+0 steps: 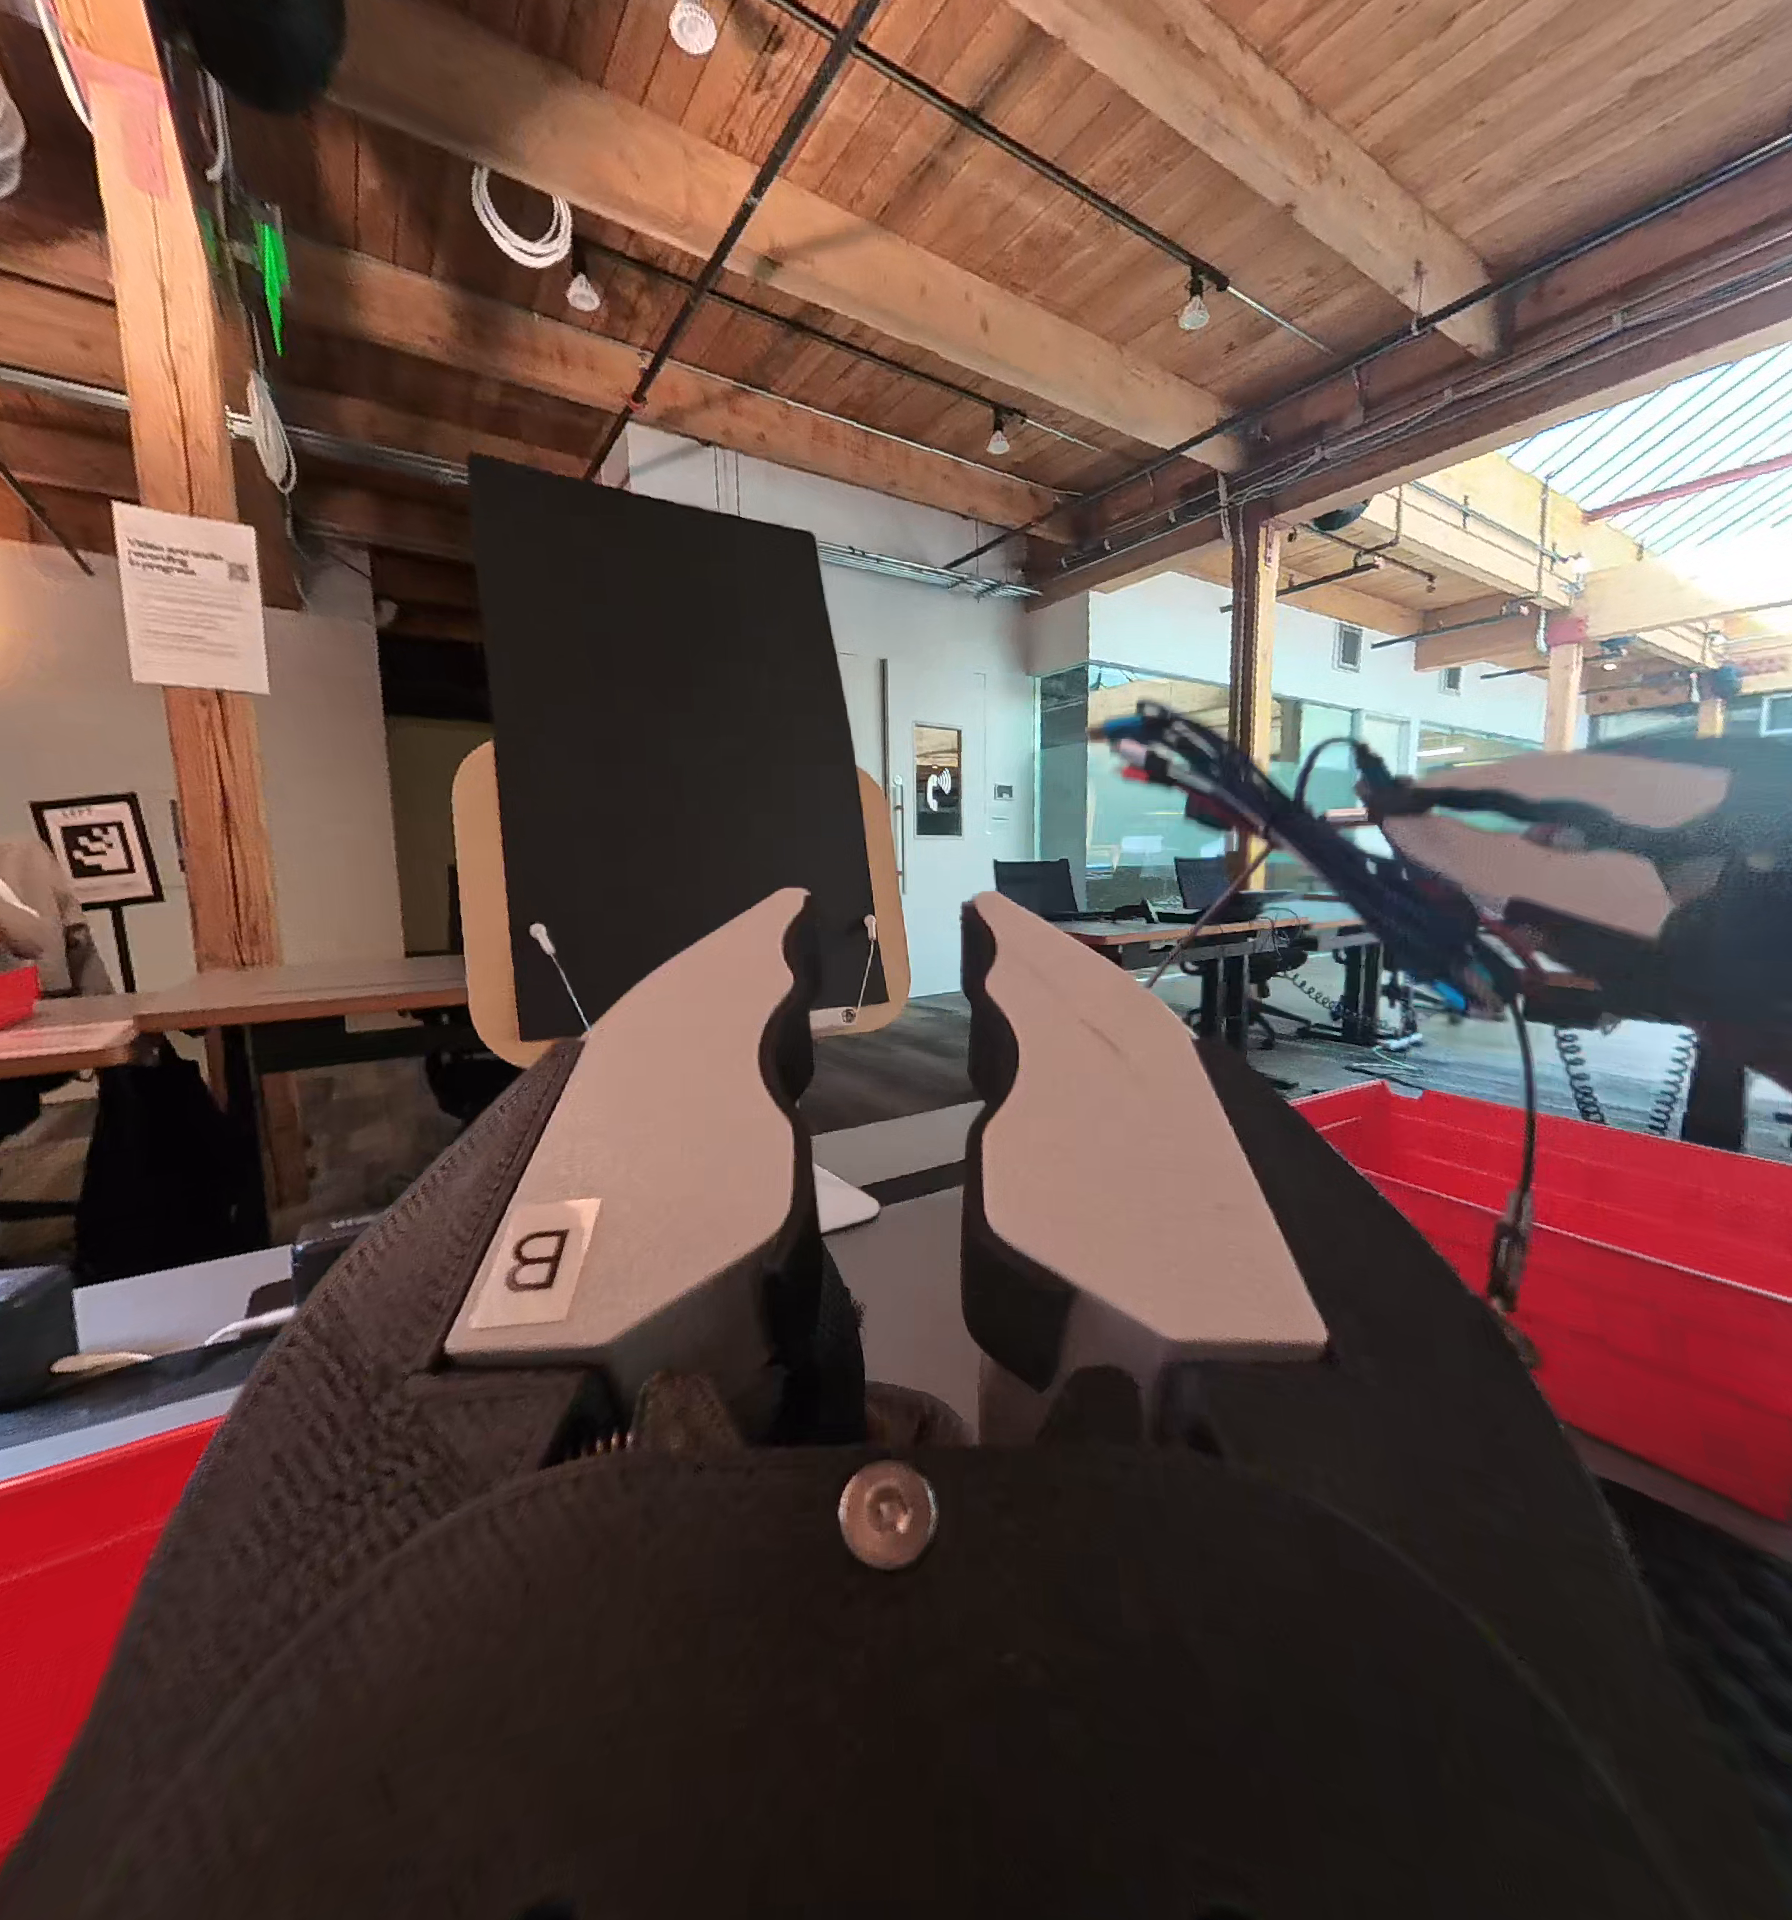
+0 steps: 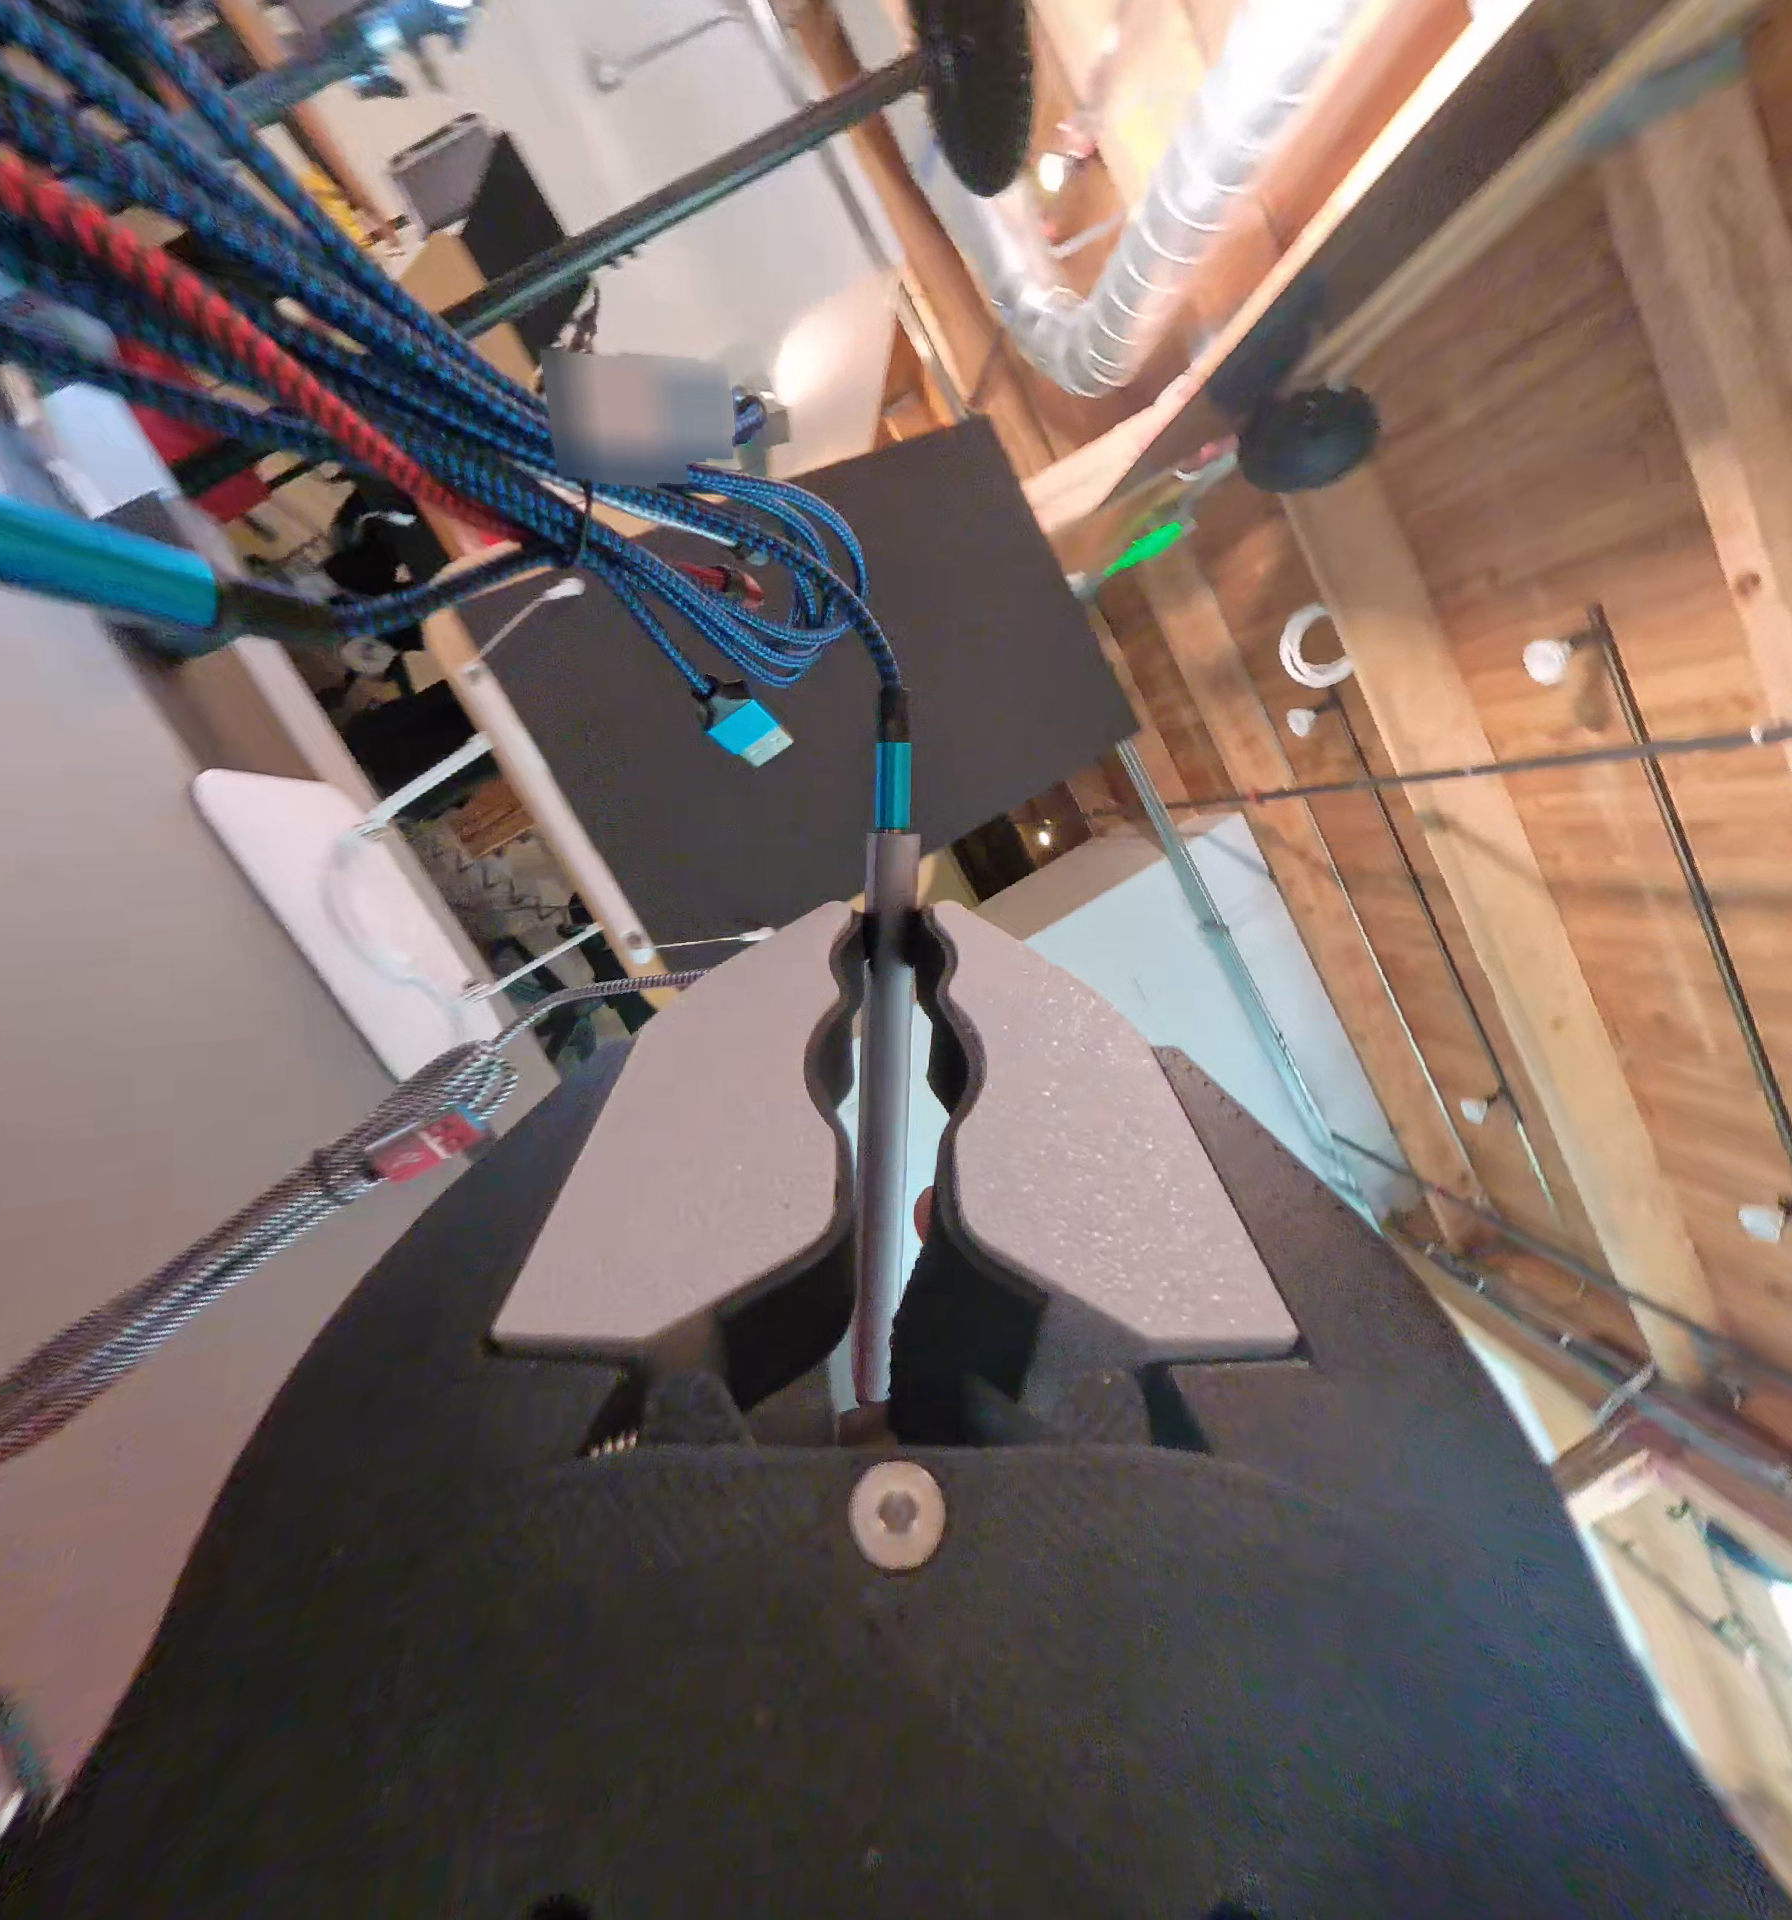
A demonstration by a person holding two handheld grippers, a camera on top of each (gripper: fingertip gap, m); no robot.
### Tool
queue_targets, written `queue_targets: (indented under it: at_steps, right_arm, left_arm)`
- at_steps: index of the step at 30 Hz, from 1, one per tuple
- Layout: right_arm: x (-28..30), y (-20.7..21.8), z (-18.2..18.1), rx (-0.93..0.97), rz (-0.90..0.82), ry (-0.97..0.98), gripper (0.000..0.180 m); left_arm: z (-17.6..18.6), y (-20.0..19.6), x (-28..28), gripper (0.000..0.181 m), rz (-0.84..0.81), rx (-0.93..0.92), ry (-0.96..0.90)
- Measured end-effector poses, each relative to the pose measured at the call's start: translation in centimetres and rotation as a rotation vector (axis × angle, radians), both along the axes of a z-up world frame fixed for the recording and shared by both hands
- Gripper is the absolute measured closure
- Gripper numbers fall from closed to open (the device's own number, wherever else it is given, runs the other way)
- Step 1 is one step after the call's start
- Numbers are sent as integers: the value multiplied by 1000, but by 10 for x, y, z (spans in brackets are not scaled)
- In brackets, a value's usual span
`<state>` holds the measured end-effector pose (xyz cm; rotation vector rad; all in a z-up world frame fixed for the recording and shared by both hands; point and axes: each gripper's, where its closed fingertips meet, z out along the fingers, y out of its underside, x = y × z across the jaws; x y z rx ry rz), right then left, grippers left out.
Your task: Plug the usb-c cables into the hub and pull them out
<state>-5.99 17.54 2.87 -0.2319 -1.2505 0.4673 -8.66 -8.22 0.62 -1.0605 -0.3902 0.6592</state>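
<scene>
We see a red bin (image 1: 1557, 1299) at right beside our left tool (image 1: 887, 935), whose fingers stand narrowly apart, holding nothing. Our right tool (image 2: 890, 925) is raised, clamped on the slim grey hub (image 2: 887, 1091). A blue braided usb-c cable (image 2: 890, 769) sits plugged into the hub's far end, other cables (image 2: 248, 312) trailing left.

I count two claws: the left claw (image 1: 884, 925) and the right claw (image 2: 890, 920). One grey hub (image 2: 887, 1081) sits edge-on. One blue plug (image 2: 892, 784) is seated in its far end, and one loose flat blue plug (image 2: 750, 732) dangles just left. One red braided cable (image 2: 144, 270) runs among several blue ones I can't count. Two red bins: near left (image 1: 30, 1621), right (image 1: 1598, 1278).
</scene>
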Motion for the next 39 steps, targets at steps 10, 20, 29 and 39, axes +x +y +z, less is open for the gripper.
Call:
queue_targets:
  at_steps: [10,20,29,39]
  right_arm:
    - [34,94,119,-292,-114,212,171]
    - [54,162,98,-440,-104,166,172]
    - [47,199,12,-557,137,-21,172]
    - [45,222,-54,-518,-18,-93,171]
  left_arm:
    - [7,-5,4,156,17,24,48]
    - [14,-15,9,158,43,43,78]
    - [24,-30,16,159,73,78,109]
    - [26,-31,19,159,79,69,121]
